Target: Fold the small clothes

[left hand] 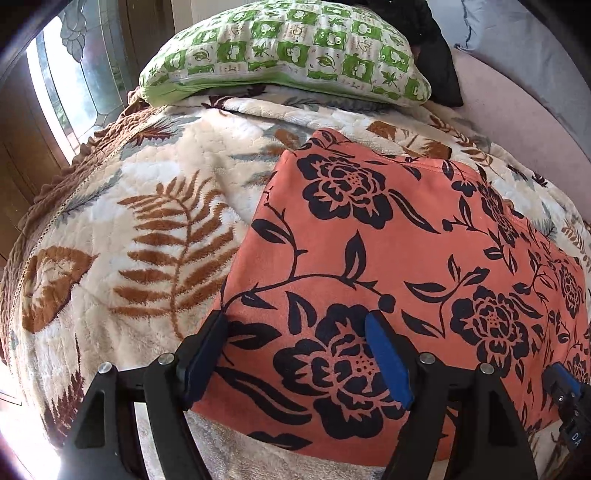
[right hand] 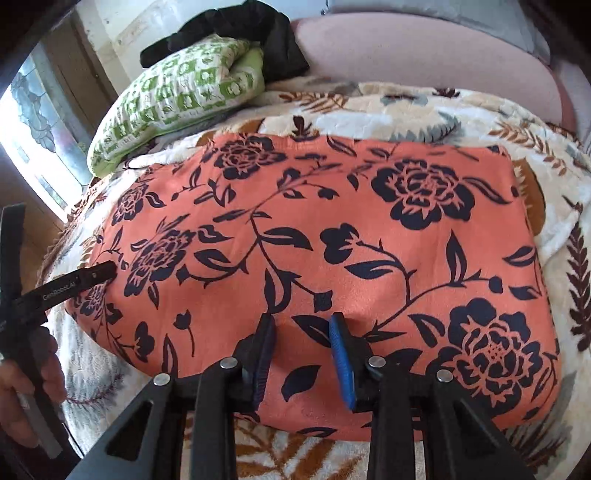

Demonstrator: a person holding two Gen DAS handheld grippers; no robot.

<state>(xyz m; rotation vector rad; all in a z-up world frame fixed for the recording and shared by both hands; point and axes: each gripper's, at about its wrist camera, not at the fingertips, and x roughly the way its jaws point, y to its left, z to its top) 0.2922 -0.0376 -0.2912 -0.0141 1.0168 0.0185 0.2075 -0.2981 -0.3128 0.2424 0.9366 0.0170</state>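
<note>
On leaf-print bedspread, orange floral garment, green pillow

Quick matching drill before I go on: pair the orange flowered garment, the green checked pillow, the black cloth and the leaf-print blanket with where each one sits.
Things:
1. orange flowered garment
2. green checked pillow
3. black cloth
4. leaf-print blanket

Places:
A. behind the pillow
B. covers the bed
C. spread flat on the blanket
D. far end of the bed, by the window

Pairs: 1-C, 2-D, 3-A, 4-B
</note>
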